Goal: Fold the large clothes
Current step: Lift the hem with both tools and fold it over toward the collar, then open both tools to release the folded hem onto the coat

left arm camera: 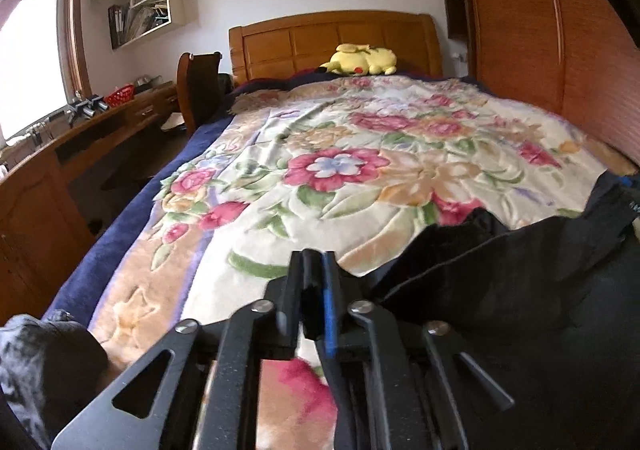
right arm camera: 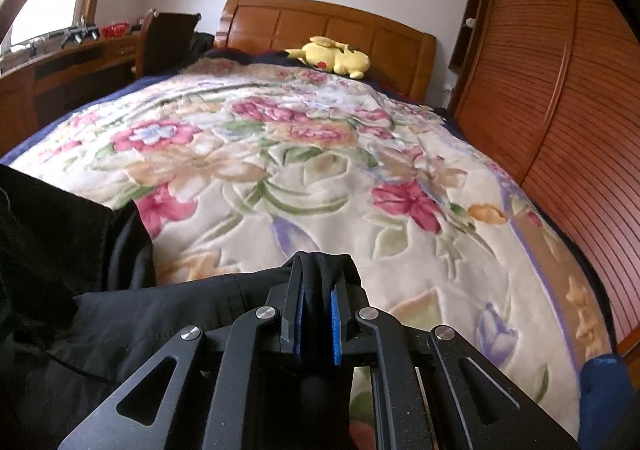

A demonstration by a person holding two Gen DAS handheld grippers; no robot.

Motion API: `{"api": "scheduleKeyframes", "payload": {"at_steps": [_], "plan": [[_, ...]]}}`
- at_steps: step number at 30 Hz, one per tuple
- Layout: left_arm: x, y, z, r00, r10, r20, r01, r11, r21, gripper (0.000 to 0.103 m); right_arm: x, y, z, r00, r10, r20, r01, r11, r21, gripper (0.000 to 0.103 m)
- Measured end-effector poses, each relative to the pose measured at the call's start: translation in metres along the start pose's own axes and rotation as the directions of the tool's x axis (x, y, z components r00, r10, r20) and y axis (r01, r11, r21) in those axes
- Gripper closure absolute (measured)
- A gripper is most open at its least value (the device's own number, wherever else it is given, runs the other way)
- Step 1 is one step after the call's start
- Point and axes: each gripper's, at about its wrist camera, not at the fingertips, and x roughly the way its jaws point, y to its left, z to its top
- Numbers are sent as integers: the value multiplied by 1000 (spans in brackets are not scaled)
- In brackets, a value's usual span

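A large black garment [left arm camera: 500,282] lies bunched on the near part of the floral blanket [left arm camera: 340,170], to the right of my left gripper [left arm camera: 312,262]. The left jaws stand slightly apart. A slim dark fold sits loosely between them, and the blanket shows through below it. In the right wrist view the same black garment [right arm camera: 120,330] spreads to the left and under my right gripper [right arm camera: 318,270]. That gripper is shut on a fold of it, which bulges over the fingertips between the blue pads [right arm camera: 335,326].
The blanket [right arm camera: 320,190] covers a bed with a wooden headboard [left arm camera: 336,38] and a yellow plush toy [left arm camera: 362,60] at the far end. A slatted wooden wardrobe [right arm camera: 540,70] runs along the right. A desk [left arm camera: 80,130] and chair [left arm camera: 200,86] stand left. Dark cloth [left arm camera: 40,362] sits near left.
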Motion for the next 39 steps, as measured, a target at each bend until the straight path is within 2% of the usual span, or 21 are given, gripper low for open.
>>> {"api": "scheduleKeyframes", "payload": {"at_steps": [2, 3, 4, 5, 6, 8, 15, 22, 30, 34, 39], "plan": [[-8, 2, -2, 1000, -11, 13, 11, 1000, -12, 65, -3, -3, 4, 1000, 12, -4, -12, 1000, 20, 81], [-14, 5, -3, 999, -27, 18, 27, 999, -25, 60, -6, -6, 5, 1000, 13, 1, -13, 999, 38, 74], [-17, 5, -4, 999, -34, 17, 34, 999, -30, 58, -11, -9, 7, 1000, 13, 8, -14, 998, 55, 54], [-25, 6, -6, 999, -44, 7, 44, 998, -33, 50, -15, -12, 7, 1000, 23, 15, -24, 997, 68, 37], [-30, 6, -8, 999, -53, 3, 53, 998, -32, 37, -21, -15, 7, 999, 37, 25, -39, 996, 80, 35], [-43, 6, -14, 998, -68, 7, 68, 997, -29, 26, -35, -20, 4, 998, 44, 38, -47, 995, 84, 34], [-94, -2, -53, 996, -83, -15, 83, 996, 10, 26, -89, -29, -41, 995, 95, 24, -97, 993, 64, 34], [-126, -16, -98, 993, -101, -58, 106, 992, 75, 26, -132, -40, -94, 987, 157, -25, -155, 985, 73, 34], [-125, -24, -125, 990, -81, -118, 95, 989, 117, 26, -137, -36, -128, 984, 154, -85, -150, 987, 50, 30], [-117, -23, -133, 987, -71, -147, 89, 989, 118, 26, -135, -35, -134, 983, 162, -92, -156, 985, 69, 29], [-110, -21, -140, 982, -78, -170, 96, 990, 102, 26, -127, -33, -139, 983, 147, -112, -139, 987, 80, 21]]}}
